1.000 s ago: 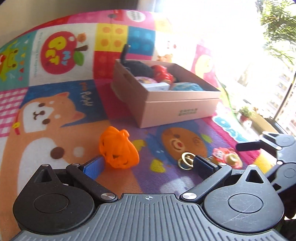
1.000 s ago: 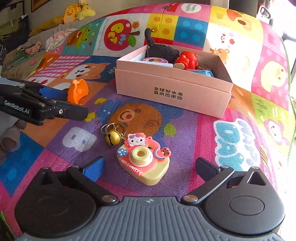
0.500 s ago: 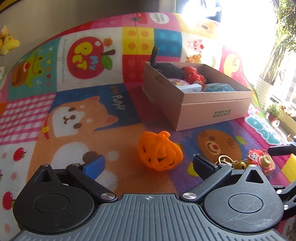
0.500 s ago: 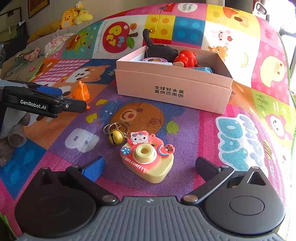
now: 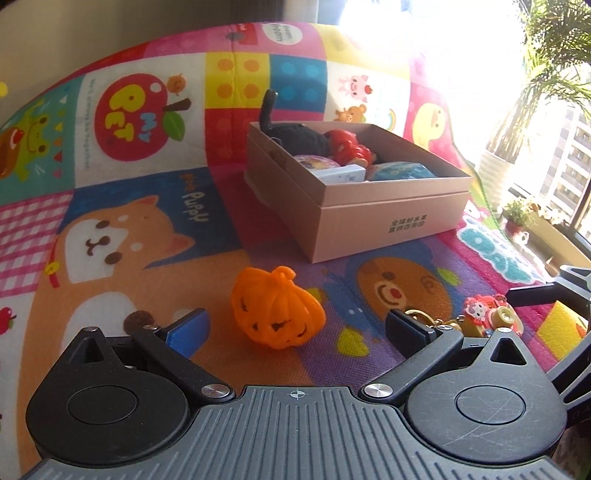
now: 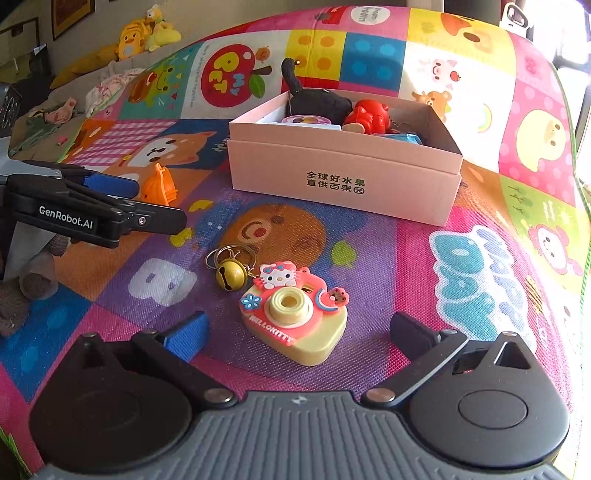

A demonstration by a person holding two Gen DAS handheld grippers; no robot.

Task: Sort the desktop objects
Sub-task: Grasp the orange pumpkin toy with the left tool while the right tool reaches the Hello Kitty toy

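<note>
One pumpkin point(image 5: 277, 308), one toy camera point(image 6: 293, 314) with one bell point(image 6: 231, 275) on key rings, and one pink box point(image 6: 343, 177) lie on a cartoon play mat point(image 6: 480, 266). The left hand-held gripper point(image 5: 297, 328) is open, empty, its fingers either side of the pumpkin without touching it. The right hand-held gripper point(image 6: 297, 334) is open too, the camera lying between its fingers. Nothing stands between either toy and the box behind them. The box holds a black plush point(image 6: 317, 103), a red figure point(image 6: 369, 116), a round tin point(image 6: 304, 120), a white packet point(image 5: 341, 173) and a blue item point(image 5: 400, 171). Yellow plush toys point(image 6: 146, 31) sit far back.
</note>
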